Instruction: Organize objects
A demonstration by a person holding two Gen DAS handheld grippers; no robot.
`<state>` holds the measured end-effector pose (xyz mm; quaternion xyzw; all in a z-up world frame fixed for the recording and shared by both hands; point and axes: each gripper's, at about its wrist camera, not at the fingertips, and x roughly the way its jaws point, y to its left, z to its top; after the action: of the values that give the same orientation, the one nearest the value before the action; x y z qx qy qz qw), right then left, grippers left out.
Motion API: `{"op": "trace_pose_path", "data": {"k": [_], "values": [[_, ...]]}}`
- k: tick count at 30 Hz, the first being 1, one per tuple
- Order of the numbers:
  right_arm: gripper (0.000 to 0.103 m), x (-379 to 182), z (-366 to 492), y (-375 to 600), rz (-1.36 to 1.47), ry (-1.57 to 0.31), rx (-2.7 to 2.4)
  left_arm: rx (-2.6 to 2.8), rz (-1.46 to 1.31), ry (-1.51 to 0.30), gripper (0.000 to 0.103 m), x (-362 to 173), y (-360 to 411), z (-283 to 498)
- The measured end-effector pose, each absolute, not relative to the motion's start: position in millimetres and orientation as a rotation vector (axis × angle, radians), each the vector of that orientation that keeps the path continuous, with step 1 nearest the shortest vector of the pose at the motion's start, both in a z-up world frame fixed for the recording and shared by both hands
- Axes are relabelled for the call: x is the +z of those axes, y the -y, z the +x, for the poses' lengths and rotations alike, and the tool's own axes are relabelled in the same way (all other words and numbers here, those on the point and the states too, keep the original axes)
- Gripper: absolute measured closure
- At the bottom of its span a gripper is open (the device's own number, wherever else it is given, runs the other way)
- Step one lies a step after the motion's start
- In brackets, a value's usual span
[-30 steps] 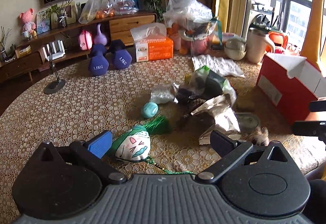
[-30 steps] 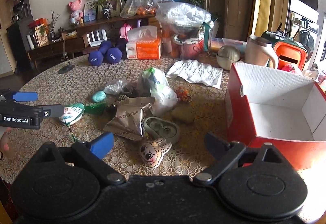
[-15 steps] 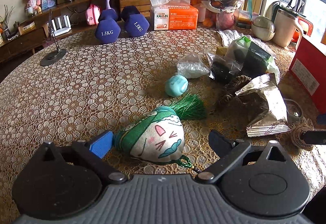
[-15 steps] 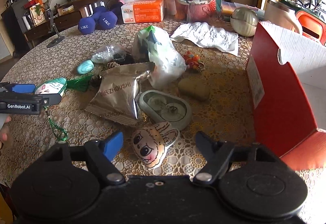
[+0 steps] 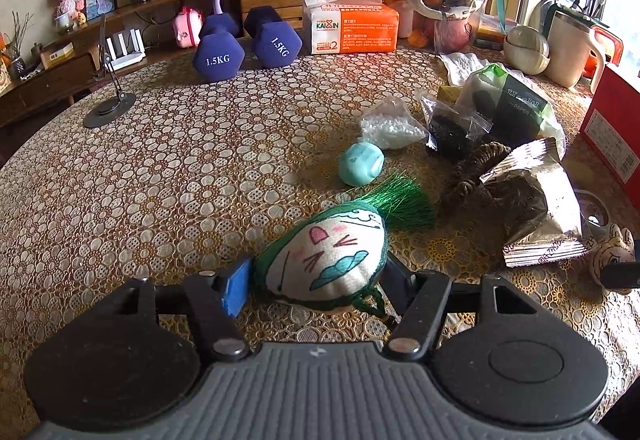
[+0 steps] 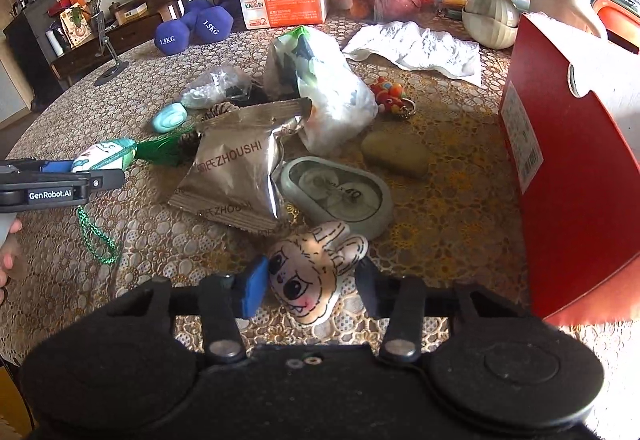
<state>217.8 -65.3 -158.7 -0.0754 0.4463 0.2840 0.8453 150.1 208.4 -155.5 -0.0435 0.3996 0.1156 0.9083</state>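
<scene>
My left gripper is shut on a green and white cloth sachet with a cat face and green tassel; it rests on the lace tablecloth. The sachet also shows in the right wrist view, with the left gripper beside it. My right gripper is shut on a small cream plush charm with a drawn face, at the table's near edge. The plush also shows in the left wrist view. A red cardboard box stands open at the right.
A silver snack bag, a grey oval tin, a stone, plastic bags, a teal ball and a key charm clutter the middle. Dumbbells, tissue pack and kettle stand behind.
Both grippers moved down and forward and closed: the left on the sachet, the right on the plush charm.
</scene>
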Motion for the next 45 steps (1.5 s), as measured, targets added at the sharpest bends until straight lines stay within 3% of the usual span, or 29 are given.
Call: {"op": "trace_pose_path", "data": {"k": [14, 27, 45], "values": [[0.06, -101.8, 199.1, 102.4, -0.133, -0.878, 0.637, 0.166, -0.023, -0.762, 0.038, -78.3, -170.4, 126.0], [0.06, -34.5, 200.1, 166.0, -0.134, -0.769, 0.563, -0.046, 0.033, -0.683, 0.038, 9.5, -79.1, 144.2], [0.059, -14.6, 287.1, 283.4, -0.066, -0.72, 0.398, -0.292, 0.107, -0.67, 0.038, 32.6, 81.2, 255.0]]}}
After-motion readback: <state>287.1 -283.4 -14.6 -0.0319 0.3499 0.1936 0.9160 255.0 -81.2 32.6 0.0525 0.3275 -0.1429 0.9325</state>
